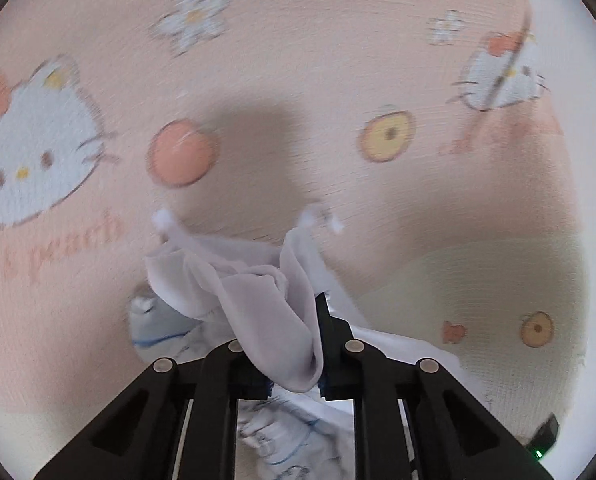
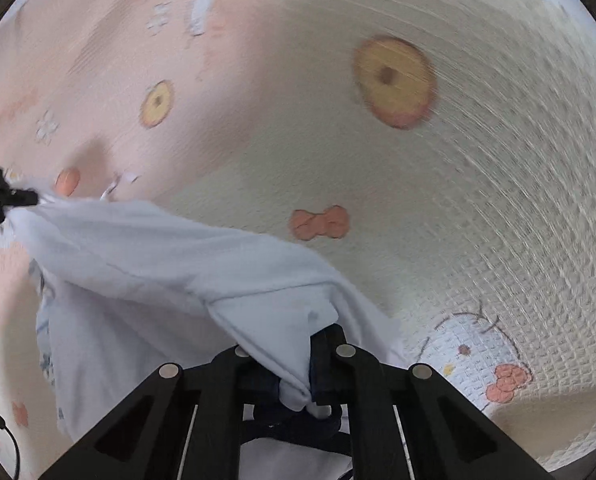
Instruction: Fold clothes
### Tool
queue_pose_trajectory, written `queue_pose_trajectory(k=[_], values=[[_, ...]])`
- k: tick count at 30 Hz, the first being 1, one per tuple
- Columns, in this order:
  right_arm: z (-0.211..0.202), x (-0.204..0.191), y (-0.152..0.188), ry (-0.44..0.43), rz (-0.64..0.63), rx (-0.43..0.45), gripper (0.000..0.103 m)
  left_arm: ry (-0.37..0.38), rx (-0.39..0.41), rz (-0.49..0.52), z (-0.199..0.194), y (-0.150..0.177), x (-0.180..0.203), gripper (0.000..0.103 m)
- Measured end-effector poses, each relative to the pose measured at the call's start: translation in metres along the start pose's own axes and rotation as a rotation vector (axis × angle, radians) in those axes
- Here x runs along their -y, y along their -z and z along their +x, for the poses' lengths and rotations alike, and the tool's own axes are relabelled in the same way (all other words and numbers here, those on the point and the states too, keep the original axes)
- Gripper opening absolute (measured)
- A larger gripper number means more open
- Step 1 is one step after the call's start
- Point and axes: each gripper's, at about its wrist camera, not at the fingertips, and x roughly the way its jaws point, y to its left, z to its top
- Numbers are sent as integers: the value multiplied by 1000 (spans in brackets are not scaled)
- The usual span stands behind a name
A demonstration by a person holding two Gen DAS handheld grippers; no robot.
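- Left gripper (image 1: 298, 344): one; jaws pressed together on a bunched fold of the white garment (image 1: 258, 288), the cloth spilling over and ahead of them.
- Right gripper (image 2: 298, 364): one; jaws pinching another gathered edge of the same garment (image 2: 158, 264).
- White garment: one, light cloth with a blue line print showing below the jaws; in the right wrist view it stretches from those jaws away to the left, where the other gripper's black tip (image 2: 18, 198) holds its far end.
- Surface beyond the jaws: one quilted blanket (image 1: 298, 60), pink on one part and cream on another, printed with cartoon cat faces, flowers, peaches, bows and pink script; blurred.
- Room: not visible; the blanket fills both views.
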Motion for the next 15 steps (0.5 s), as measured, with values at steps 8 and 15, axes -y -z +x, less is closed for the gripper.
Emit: queue_pose_trajectory(k=[8,15], values=[[9,28,-1,57,99,-12,7,40,62,69,-1,-28,30,12],[14,44,0,70,142,-34,7,85,85,114,8,-44,58,12]])
